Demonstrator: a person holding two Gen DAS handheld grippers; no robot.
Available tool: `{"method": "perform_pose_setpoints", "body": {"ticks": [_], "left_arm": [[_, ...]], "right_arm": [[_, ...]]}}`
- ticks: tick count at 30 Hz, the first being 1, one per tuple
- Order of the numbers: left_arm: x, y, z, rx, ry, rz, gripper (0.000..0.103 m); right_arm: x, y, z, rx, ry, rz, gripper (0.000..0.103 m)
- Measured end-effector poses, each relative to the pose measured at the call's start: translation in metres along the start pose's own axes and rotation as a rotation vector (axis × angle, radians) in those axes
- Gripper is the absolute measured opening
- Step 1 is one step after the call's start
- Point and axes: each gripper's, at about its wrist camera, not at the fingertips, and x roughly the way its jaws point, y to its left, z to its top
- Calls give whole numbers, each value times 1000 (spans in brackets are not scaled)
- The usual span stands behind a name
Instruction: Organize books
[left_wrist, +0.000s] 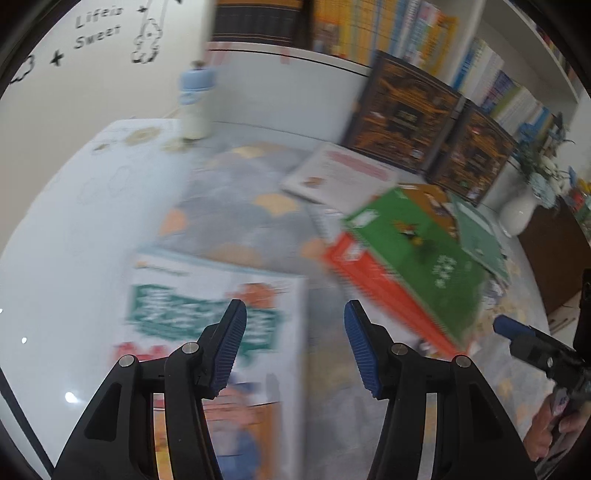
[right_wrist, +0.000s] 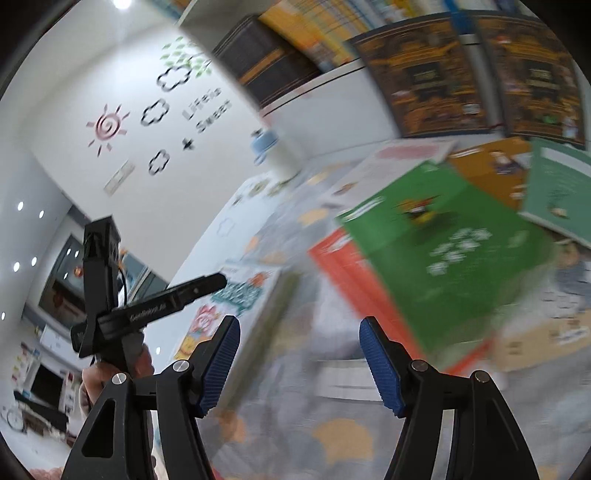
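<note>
My left gripper (left_wrist: 295, 332) stands open with nothing between its blue pads, above the right edge of a white picture book (left_wrist: 218, 295) lying flat on the mat. To its right a green book (left_wrist: 417, 251) rests on a red book (left_wrist: 369, 273), both askew. My right gripper (right_wrist: 299, 350) is open and empty too, over the mat between the white picture book (right_wrist: 240, 302) and the green book (right_wrist: 450, 243) on the red one (right_wrist: 354, 277). The left gripper (right_wrist: 207, 284) shows in the right wrist view, and the right gripper (left_wrist: 517, 336) at the left wrist view's right edge.
A white book with a pink header (left_wrist: 343, 173), an orange-brown book (right_wrist: 495, 166) and a teal book (right_wrist: 561, 184) lie behind the pile. Two dark books (left_wrist: 406, 110) lean against a filled bookshelf (left_wrist: 388, 33). A blue-capped bottle (left_wrist: 194, 99) and a white vase (left_wrist: 517, 214) stand on the table.
</note>
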Motion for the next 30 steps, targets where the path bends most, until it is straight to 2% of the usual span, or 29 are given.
{"method": "perform_pose_setpoints", "body": {"ticks": [4, 7, 10, 14, 16, 19, 23, 30], "left_arm": [[17, -39, 0, 10, 9, -46, 53], [34, -67, -2, 20, 22, -82, 53], [54, -91, -7, 29, 55, -109, 53], [77, -115, -14, 44, 93, -110, 53], [84, -123, -16, 53, 105, -120, 53], [95, -130, -19, 62, 132, -117, 53], [96, -132, -21, 77, 118, -104, 53], [98, -132, -19, 99, 127, -105, 53]], "right_arm": [[-24, -42, 17, 23, -65, -64, 65], [-26, -82, 35, 54, -90, -125, 65], [-24, -110, 47, 79, -111, -139, 65], [-6, -135, 62, 103, -80, -133, 65], [2, -138, 65, 98, -69, -150, 65], [23, -144, 73, 76, -4, -181, 65], [44, -149, 76, 57, 45, -202, 65], [43, -141, 68, 27, 77, -215, 67]]}}
